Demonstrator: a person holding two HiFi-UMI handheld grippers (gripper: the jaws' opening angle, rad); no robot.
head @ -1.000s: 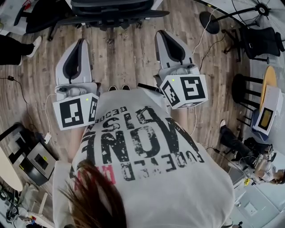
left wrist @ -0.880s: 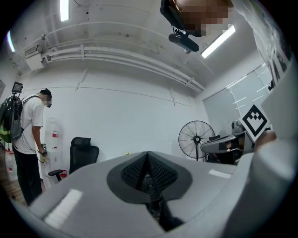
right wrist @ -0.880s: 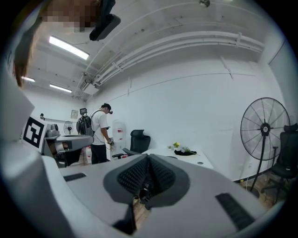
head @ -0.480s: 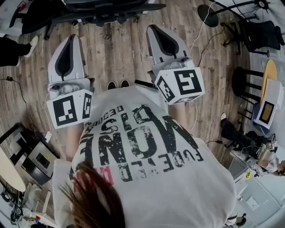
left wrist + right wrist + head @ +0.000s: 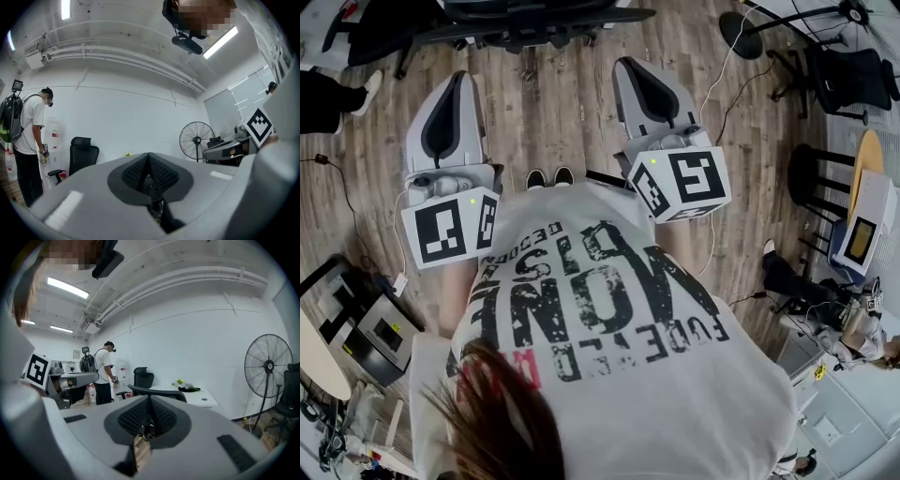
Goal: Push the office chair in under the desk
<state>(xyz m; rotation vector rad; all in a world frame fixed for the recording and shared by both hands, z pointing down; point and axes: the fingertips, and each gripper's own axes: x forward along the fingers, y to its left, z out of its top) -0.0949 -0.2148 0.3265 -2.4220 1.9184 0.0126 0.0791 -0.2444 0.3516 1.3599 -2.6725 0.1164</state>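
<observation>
- Left gripper view: the left gripper has its jaws pressed together with nothing between them, and it tilts up towards white wall and ceiling.
- Right gripper view: the right gripper is likewise closed and empty.
- Both are held side by side over a wood-plank floor.
- Round the room there is a standing fan at the right, with strip lights and pipes along the ceiling.
- A person with a backpack stands by the far wall, with a second black chair with a headrest near them. A black stool is off to the right.
- The office chair stands ahead of both grippers at the top of the head view, apart from them. It is black, with dark arms spreading to either side.
- A white desk shows in the right gripper view against the wall, with a small bunch of flowers and something dark on it.
- Only the office chair's near part is in frame, since the top edge cuts off the rest.
- A dark curved edge sits just above the right jaws, in front of the desk. I cannot tell whether it is that chair's back.
- The wearer's printed shirt covers the lower half of the head view and hides the floor beneath.
</observation>
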